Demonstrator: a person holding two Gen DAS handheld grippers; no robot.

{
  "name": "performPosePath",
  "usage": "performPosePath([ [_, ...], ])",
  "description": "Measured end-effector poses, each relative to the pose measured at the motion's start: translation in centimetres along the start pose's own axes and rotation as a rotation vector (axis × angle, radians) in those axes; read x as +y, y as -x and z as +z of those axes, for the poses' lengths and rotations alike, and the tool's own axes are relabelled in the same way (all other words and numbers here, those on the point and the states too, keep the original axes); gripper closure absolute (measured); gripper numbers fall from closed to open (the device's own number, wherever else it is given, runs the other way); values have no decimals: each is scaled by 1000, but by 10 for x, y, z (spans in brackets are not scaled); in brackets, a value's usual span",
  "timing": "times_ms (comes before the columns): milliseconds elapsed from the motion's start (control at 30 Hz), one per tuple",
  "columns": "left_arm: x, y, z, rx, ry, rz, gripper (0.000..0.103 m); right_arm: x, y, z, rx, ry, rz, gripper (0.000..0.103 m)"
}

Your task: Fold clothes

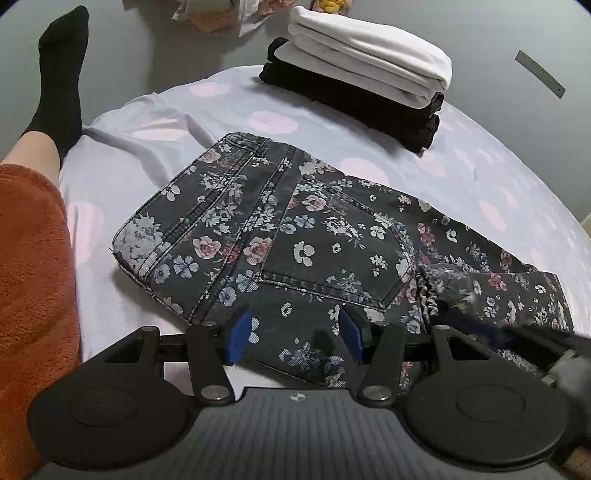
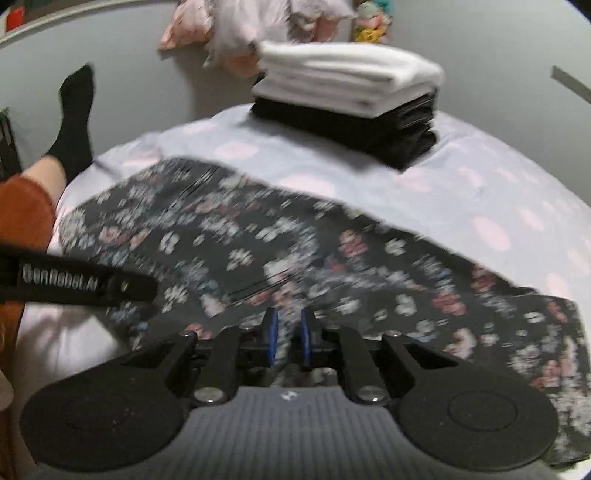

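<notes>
Grey floor (image 1: 155, 48) fills the upper part of both views, smooth and evenly lit, no hard shadows. Pale lilac sheet (image 1: 122, 147) with pink cloud-like blotches covers the work surface, lightly creased at the left; its edge curves against the grey. A flat grey ruler-like strip (image 1: 540, 73) lies on the grey at upper right, well apart from the sheet. Heap of pink and white fabric (image 2: 251, 29) sits at the far top, with a small yellow toy-like object (image 2: 369, 33) just beside it, too blurred to identify. Pale curved edge at top left of the right wrist view, unclear what. Light is soft, indoor, diffuse.
</notes>
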State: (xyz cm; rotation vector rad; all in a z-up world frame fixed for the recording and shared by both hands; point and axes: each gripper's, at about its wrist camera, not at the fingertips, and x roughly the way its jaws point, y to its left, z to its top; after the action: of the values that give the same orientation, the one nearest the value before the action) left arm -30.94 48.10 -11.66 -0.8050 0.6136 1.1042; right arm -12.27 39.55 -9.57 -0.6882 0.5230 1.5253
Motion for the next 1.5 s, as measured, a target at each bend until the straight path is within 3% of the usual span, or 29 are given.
performPosePath([
  [167,1,-1,0,3,4,-1,42,11,-8,-8,24,26,7,88],
  [333,2,0,0,1,12,-2,42,8,15,-8,-12,10,41,88],
  [633,1,0,-1,-8,14,0,42,-20,52,-15,-79,-105,-50,87],
  [767,1,0,-1,-11,13,1,42,-31,51,-19,-63,-149,-69,78],
  [967,-1,-2,-1,-11,7,3,42,-35,39,-12,-62,-218,-39,73],
  [1100,-2,-2,-1,-11,-3,4,42,-27,22,1,-57,-189,-32,67],
  [1200,-2,-2,-1,-10,-2,-1,42,-20,3,5,1,-132,-87,69],
  [1300,-1,-2,0,-9,-1,-5,42,-26,-8,2,46,-131,-112,83],
  [1500,-2,-1,1,-13,11,-34,42,-54,16,13,-34,-320,23,88],
])
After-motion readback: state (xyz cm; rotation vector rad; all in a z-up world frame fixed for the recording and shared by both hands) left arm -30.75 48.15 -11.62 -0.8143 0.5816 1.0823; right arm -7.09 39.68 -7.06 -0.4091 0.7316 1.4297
